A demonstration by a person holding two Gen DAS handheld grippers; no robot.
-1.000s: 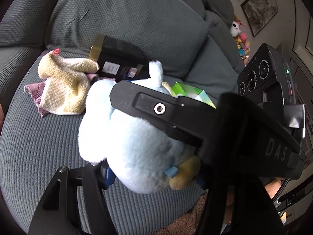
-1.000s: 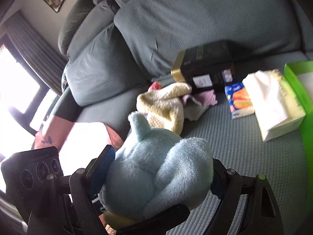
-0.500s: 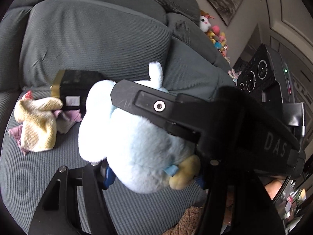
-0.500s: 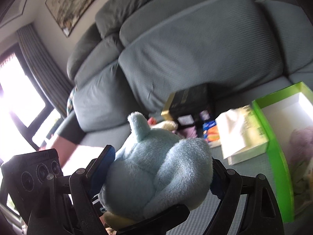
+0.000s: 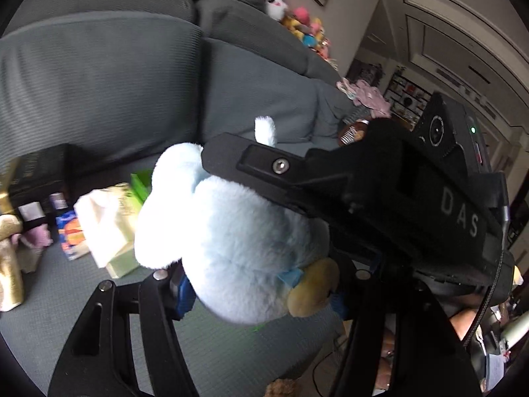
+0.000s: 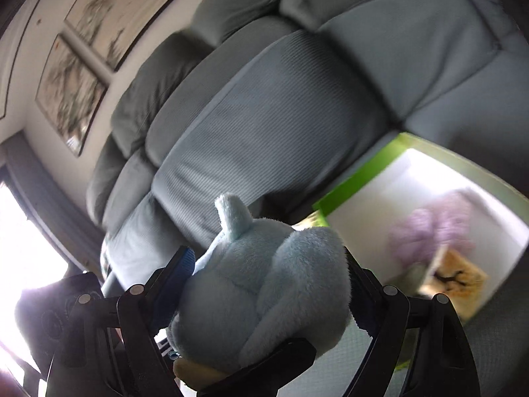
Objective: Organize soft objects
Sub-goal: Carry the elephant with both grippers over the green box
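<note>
Above the grey sofa seat, I held the pale blue plush toy between both tools at once: my right gripper pressed its pads into the toy's two flanks, and my left gripper clamped it crosswise, one finger lying over the top of the fur. Neither jaw set had slack; the stuffing bulged round the pads. The toy hung clear of the cushion, its single ear pointing up toward the backrest. What mattered was the green-rimmed box, which lay ahead and to the right in my right wrist view, open side up, with a blurred lilac soft thing already inside. My right hand looked nearer to it. I judged the drop needed the toy carried over that near rim.
</note>
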